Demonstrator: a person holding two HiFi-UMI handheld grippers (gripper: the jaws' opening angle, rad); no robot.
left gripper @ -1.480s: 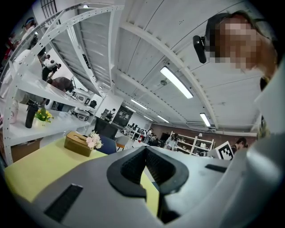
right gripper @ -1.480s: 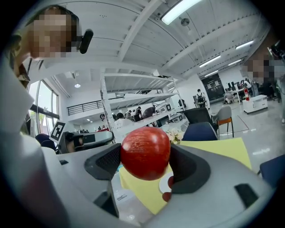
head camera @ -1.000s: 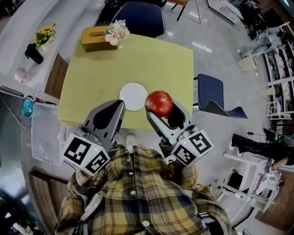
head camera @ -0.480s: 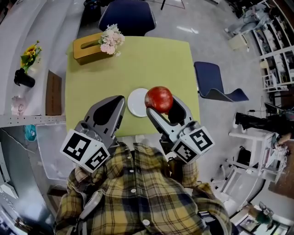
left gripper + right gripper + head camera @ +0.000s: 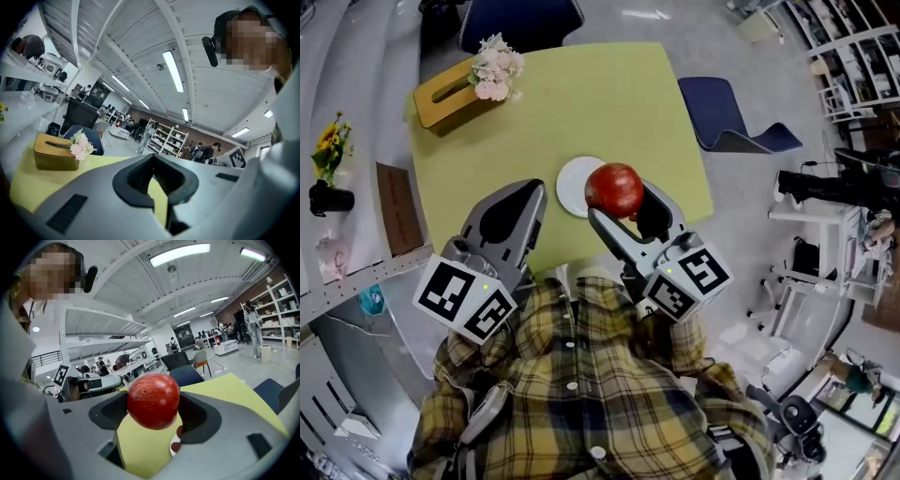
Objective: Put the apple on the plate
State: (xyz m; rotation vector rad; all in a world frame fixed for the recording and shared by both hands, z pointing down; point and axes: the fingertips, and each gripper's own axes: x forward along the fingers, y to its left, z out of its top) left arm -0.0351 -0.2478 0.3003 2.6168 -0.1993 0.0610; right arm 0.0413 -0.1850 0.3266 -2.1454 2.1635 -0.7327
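Observation:
A red apple (image 5: pixel 614 188) is held in the air between the jaws of my right gripper (image 5: pixel 621 195), which is shut on it. In the head view it overlaps the right edge of the small white plate (image 5: pixel 569 184) on the yellow-green table (image 5: pixel 581 103). The right gripper view shows the apple (image 5: pixel 153 401) filling the jaws, with a sliver of the plate (image 5: pixel 173 447) below it. My left gripper (image 5: pixel 523 193) hovers to the plate's left, near the table's front edge. Its jaws are shut on nothing, as the left gripper (image 5: pixel 153 161) view also shows.
A wooden tissue box (image 5: pixel 450 89) with pale flowers (image 5: pixel 494 67) stands at the table's far left corner. Blue chairs stand at the far side (image 5: pixel 520 19) and to the right (image 5: pixel 722 112). A counter with a sunflower vase (image 5: pixel 328 169) runs along the left.
The right gripper with the apple has drifted left, so the apple now overlaps the plate's right edge. The head view has swung round. The left gripper stays shut.

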